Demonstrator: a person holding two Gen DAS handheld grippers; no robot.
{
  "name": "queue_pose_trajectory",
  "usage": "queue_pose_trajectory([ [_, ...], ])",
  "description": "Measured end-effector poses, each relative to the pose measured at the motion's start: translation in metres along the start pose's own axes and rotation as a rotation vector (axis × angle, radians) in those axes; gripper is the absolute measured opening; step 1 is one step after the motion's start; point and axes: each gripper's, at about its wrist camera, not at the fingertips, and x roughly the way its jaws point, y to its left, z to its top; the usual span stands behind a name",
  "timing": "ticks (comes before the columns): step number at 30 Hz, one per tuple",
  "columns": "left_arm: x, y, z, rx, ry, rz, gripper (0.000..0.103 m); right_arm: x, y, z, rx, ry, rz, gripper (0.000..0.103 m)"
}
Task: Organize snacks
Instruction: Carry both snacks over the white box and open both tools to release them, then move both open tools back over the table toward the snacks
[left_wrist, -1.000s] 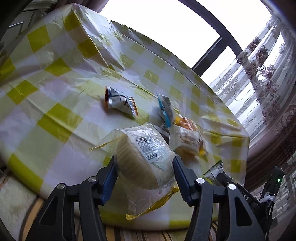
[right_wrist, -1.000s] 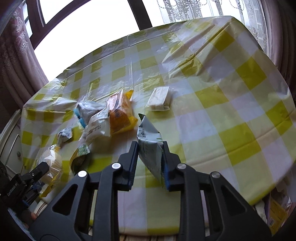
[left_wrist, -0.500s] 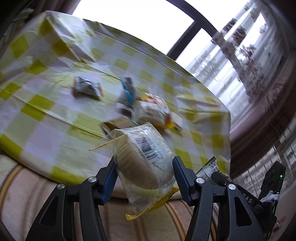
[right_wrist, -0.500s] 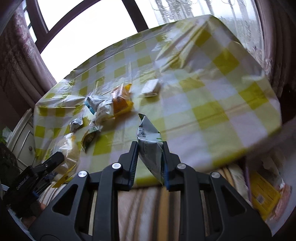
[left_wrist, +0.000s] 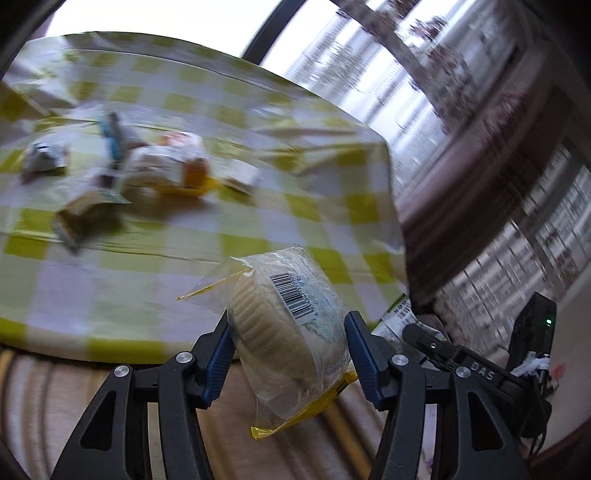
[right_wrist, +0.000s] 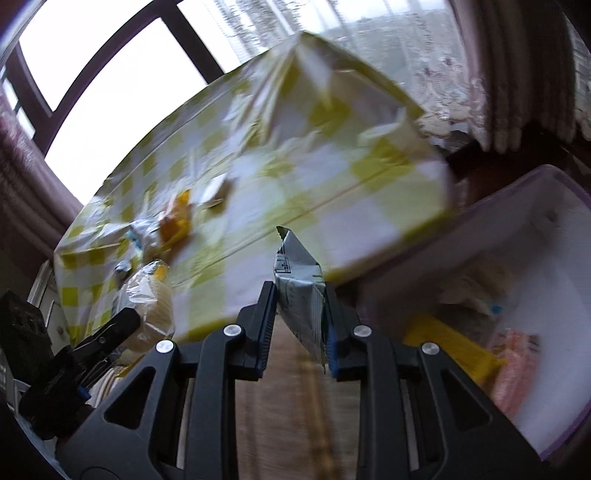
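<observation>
My left gripper (left_wrist: 288, 328) is shut on a clear bag of pale round biscuits (left_wrist: 284, 317) with a barcode, held off the near edge of the table. It also shows in the right wrist view (right_wrist: 151, 302). My right gripper (right_wrist: 299, 306) is shut on a white and green snack packet (right_wrist: 299, 295), held beyond the table edge beside a white bin with a purple rim (right_wrist: 554, 177). The right gripper's packet (left_wrist: 397, 317) shows at the right of the left wrist view. Several snacks, among them an orange pack (left_wrist: 184, 166), lie on the table.
The table has a yellow and white checked plastic cloth (left_wrist: 258, 229). The bin holds a yellow pack (right_wrist: 450, 343) and a pink pack (right_wrist: 513, 362). A striped floor or rug (left_wrist: 48, 398) lies below. Curtains and a window stand behind. Both views are motion-blurred.
Both grippers have pulled back from the table and swung right with their snacks. The white bin has come into the right wrist view.
</observation>
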Motion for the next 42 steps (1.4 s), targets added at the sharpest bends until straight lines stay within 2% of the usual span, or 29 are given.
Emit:
queue_pose_trajectory([
  [10, 0.033, -0.063, -0.010, 0.127, 0.083, -0.089, 0.059, -0.015, -0.064, 0.006, 0.093, -0.029, -0.124, 0.028],
  [18, 0.055, -0.099, -0.017, 0.210, 0.155, -0.150, 0.059, -0.022, -0.085, 0.009, 0.121, -0.052, -0.206, 0.032],
  [20, 0.061, -0.107, -0.020, 0.240, 0.182, -0.159, 0.063, -0.022, -0.086, 0.011, 0.126, -0.056, -0.223, 0.045],
  [21, 0.063, -0.109, -0.022, 0.253, 0.191, -0.147, 0.066, -0.023, -0.086, 0.012, 0.126, -0.057, -0.227, 0.057],
  [22, 0.064, -0.110, -0.023, 0.258, 0.195, -0.143, 0.067, -0.025, -0.087, 0.011, 0.123, -0.060, -0.232, 0.064],
  [23, 0.064, -0.110, -0.024, 0.259, 0.197, -0.141, 0.067, -0.025, -0.087, 0.011, 0.119, -0.063, -0.238, 0.065],
  [32, 0.062, -0.097, -0.020, 0.194, 0.187, -0.140, 0.067, -0.023, -0.081, 0.011, 0.089, -0.054, -0.247, 0.066],
  [42, 0.050, -0.075, -0.012, 0.137, 0.143, -0.101, 0.067, -0.030, -0.059, 0.013, -0.016, -0.097, -0.316, 0.070],
])
